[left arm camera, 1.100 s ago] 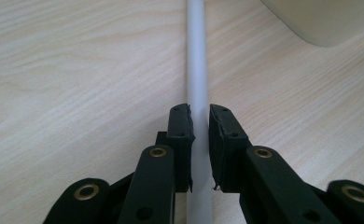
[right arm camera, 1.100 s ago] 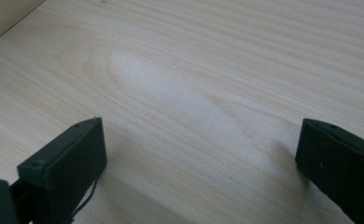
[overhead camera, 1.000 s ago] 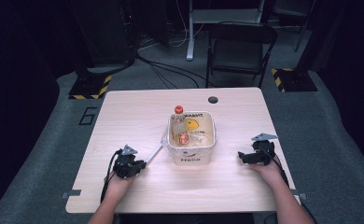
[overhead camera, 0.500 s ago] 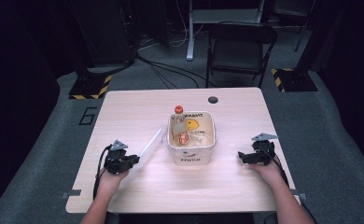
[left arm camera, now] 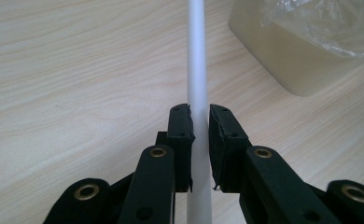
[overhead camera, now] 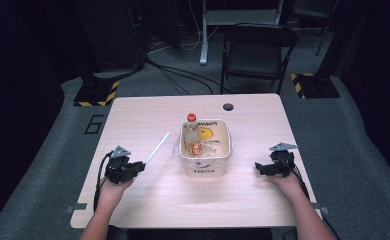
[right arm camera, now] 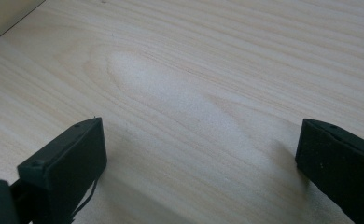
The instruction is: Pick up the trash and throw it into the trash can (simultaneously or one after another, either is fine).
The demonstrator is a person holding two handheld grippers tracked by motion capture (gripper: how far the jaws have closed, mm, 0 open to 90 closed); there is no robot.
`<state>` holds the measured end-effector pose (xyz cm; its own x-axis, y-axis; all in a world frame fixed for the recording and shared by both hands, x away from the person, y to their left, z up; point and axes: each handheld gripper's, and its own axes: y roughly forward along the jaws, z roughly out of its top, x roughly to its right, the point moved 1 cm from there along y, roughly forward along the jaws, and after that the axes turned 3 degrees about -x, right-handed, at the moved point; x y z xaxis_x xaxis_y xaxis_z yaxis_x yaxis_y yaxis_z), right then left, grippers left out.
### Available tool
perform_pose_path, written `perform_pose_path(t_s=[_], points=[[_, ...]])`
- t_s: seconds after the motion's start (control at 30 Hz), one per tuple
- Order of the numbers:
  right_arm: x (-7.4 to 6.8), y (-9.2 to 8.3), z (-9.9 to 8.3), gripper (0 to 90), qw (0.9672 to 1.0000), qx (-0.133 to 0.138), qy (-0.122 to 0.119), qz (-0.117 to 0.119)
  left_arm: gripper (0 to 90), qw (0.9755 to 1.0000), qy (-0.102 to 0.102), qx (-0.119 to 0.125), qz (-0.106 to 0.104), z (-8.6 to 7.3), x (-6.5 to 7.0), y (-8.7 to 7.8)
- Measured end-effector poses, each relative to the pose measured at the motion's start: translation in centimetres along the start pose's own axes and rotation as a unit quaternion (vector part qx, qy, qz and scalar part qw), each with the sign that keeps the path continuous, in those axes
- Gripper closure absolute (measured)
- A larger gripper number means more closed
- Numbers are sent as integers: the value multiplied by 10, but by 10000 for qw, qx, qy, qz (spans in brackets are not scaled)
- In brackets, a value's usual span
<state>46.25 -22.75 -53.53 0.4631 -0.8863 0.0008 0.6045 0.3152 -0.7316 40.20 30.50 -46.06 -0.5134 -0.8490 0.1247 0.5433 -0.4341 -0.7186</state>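
A long white stick [overhead camera: 156, 147] slants up and right from my left gripper [overhead camera: 140, 164], which is shut on its lower end at the table's left front. In the left gripper view the white stick [left arm camera: 198, 70] runs straight up between the two black pads of the left gripper [left arm camera: 199, 135]. A cream tub [overhead camera: 205, 171] stands mid-table with a clear bottle with a red cap [overhead camera: 191, 118], a small red can [overhead camera: 196, 147] and crumpled plastic in it. My right gripper [overhead camera: 258, 168] rests open on the table to the tub's right; between its fingers [right arm camera: 196, 149] is bare wood.
The wooden table [overhead camera: 148, 200] has a dark round hole [overhead camera: 228, 106] near its far edge. A folding chair [overhead camera: 255, 50] stands beyond the table. A corner of the tub [left arm camera: 292, 51] with clear plastic lies ahead and right of the left gripper.
My left gripper has moved left, away from the tub, carrying the white stick, which now lies apart from the tub's left side. The right gripper has stayed put.
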Motion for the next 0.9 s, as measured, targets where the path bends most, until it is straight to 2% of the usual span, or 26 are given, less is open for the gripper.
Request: perform_pose_path(t_s=[0.3, 0.9], points=[[0, 0, 0, 11, 10000, 0, -7, -9, 793, 10000, 24, 41, 11, 3, 1, -12], [0, 0, 0, 10, 10000, 0, -7, -9, 793, 9996, 230, 163, -53, 13, 10, -36]])
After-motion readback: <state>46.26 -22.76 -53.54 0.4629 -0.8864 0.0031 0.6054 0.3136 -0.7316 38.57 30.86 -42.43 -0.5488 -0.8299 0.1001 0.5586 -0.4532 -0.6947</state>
